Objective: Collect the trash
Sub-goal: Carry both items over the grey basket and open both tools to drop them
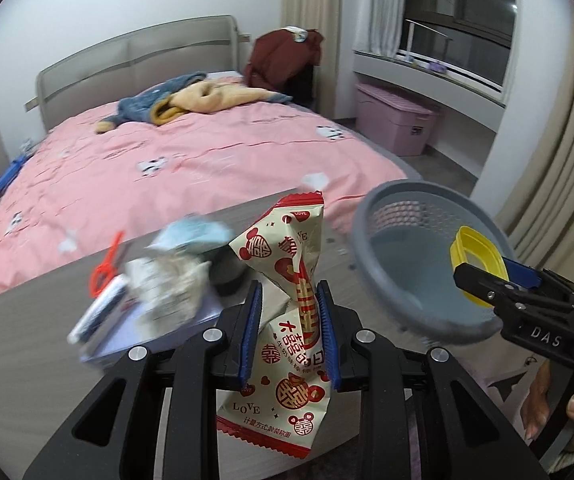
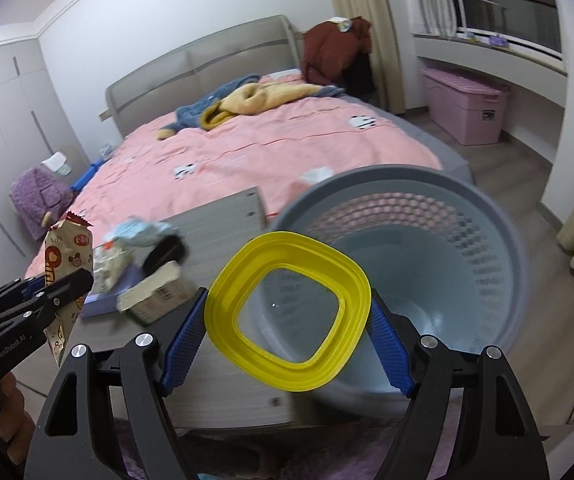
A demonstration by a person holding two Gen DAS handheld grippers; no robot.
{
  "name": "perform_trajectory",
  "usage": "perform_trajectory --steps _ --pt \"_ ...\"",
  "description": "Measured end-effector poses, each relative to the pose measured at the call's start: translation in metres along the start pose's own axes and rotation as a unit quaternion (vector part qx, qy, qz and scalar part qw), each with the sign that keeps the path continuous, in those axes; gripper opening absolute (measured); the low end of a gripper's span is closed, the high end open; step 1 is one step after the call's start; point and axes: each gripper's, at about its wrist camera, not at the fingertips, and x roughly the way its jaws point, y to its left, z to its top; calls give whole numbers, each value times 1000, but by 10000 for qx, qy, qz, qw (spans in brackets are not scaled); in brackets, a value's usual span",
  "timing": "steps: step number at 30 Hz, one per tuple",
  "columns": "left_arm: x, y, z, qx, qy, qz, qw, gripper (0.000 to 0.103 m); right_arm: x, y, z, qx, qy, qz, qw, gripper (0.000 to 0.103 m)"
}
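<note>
White walls, grey padded headboard [image 2: 207,60], pink quilted bed [image 2: 271,152] strewn with clothes, beige curtains [image 1: 315,12], dark window [image 1: 463,12], pink storage box [image 2: 467,104], wood-look floor [image 2: 527,176].

Two black tools [image 1: 290,332] [image 2: 287,344] with ribbed blue pads [image 2: 183,344], silver screws, white "DAS" and "GenRobot.AI" lettering.

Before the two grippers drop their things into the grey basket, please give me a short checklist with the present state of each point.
1. Left gripper shut on the red and cream snack wrapper: ok.
2. Right gripper holds the yellow plastic lid with clear centre: ok.
3. Lid in front of the opening of the grey perforated plastic basket: ok.
4. Wrapper over the basket: not ok, it is beside it.
5. Basket has free room: ok.
6. Basket stands firmly: cannot tell.
</note>
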Motion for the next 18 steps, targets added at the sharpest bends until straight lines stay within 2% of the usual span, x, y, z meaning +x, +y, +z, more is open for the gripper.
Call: perform_trajectory --steps 10,18 --pt "69 -82 32 507 338 -386 9974 27 11 -64 6 321 180 -376 9986 75" --pt "106 -102 44 617 574 -516 9951 27 29 -87 12 340 364 -382 9980 75"
